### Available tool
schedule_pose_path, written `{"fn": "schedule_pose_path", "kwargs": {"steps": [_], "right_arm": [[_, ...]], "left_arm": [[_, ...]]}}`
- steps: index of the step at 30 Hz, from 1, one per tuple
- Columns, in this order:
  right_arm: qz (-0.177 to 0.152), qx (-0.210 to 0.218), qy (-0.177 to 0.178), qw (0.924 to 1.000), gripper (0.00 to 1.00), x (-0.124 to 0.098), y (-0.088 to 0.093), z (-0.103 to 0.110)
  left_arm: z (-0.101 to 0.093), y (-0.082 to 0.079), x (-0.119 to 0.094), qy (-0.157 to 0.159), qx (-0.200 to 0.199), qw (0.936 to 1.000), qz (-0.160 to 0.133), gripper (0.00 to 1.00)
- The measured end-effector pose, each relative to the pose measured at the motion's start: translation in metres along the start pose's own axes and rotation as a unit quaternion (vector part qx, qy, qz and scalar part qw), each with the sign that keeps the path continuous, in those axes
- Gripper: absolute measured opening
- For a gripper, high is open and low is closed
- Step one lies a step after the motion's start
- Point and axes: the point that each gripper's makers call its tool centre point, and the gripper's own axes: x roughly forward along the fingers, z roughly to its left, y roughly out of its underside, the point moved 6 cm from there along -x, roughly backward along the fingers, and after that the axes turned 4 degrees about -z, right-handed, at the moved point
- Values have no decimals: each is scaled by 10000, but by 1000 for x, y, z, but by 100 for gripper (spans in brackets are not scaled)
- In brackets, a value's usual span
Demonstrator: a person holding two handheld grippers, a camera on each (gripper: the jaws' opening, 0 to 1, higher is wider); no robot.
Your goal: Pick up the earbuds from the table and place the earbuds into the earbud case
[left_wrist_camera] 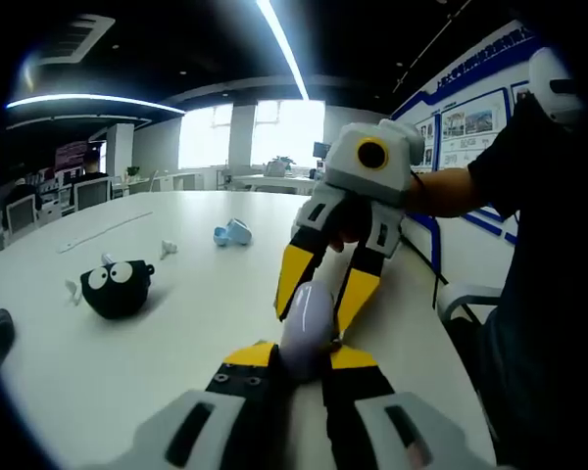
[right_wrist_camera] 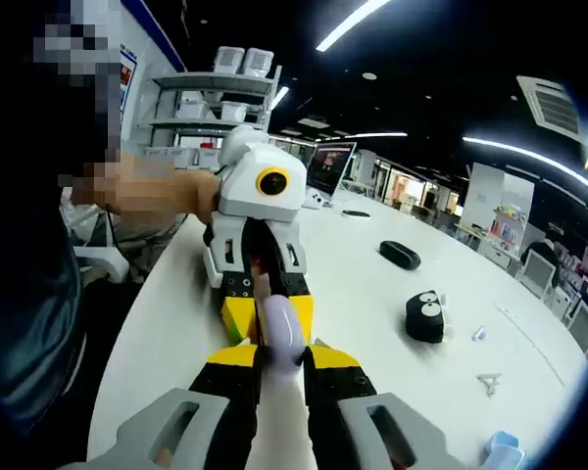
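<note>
Left gripper view shows the pale lilac earbud case point(left_wrist_camera: 307, 328) held off the white table point(left_wrist_camera: 176, 323), clamped at its near end between the yellow tips of the left gripper point(left_wrist_camera: 294, 360). The right gripper point(left_wrist_camera: 325, 294) comes in from above, its yellow jaws closed narrow around the case's far end. In the right gripper view the case point(right_wrist_camera: 279, 333) sits between the right gripper point(right_wrist_camera: 279, 357) and the left gripper point(right_wrist_camera: 267, 311). On the table lie a small white earbud point(left_wrist_camera: 168, 247), a black toy with eyes point(left_wrist_camera: 117, 286) and a light blue object point(left_wrist_camera: 232, 233).
</note>
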Motion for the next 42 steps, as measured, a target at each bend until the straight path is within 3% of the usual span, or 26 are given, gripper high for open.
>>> {"fn": "schedule_pose_path", "kwargs": {"steps": [7,11,18,25,27,30,36,38,40,42], "right_arm": [[-131,187,-90,9997,15,0,0,1],[-147,554,-71,9983,15,0,-1,0],[-370,1407,2,9894,15,-1,-8,-4],[-600,2387,-13,9692,14,-1,-16,-13],[-768,2752,-59,9583,14,0,-21,-16],[-853,3023,-54,9494,14,1,-32,-26],[-805,3537,-90,9318,15,12,-62,-68],[-739,3860,-107,9195,15,21,-71,-87],[-686,3882,-55,9190,15,35,-77,-111],[-623,4027,-10,9132,14,50,-79,-131]], "left_arm": [[1,0,-1,-3,-93,10000,-9,20],[1,0,-3,-47,-180,9998,2,20],[2,-1,-10,-132,-318,9994,-61,22],[0,-2,-21,-241,-408,9987,-195,27],[1,-4,-27,-349,-400,9982,-270,28],[3,-5,-39,-524,-390,9972,-363,29],[-4,-2,-62,-734,-413,9951,-522,29],[-7,0,-68,-797,-423,9943,-564,29],[-11,2,-73,-840,-436,9937,-601,29],[-15,4,-78,-882,-449,9931,-635,28]]}}
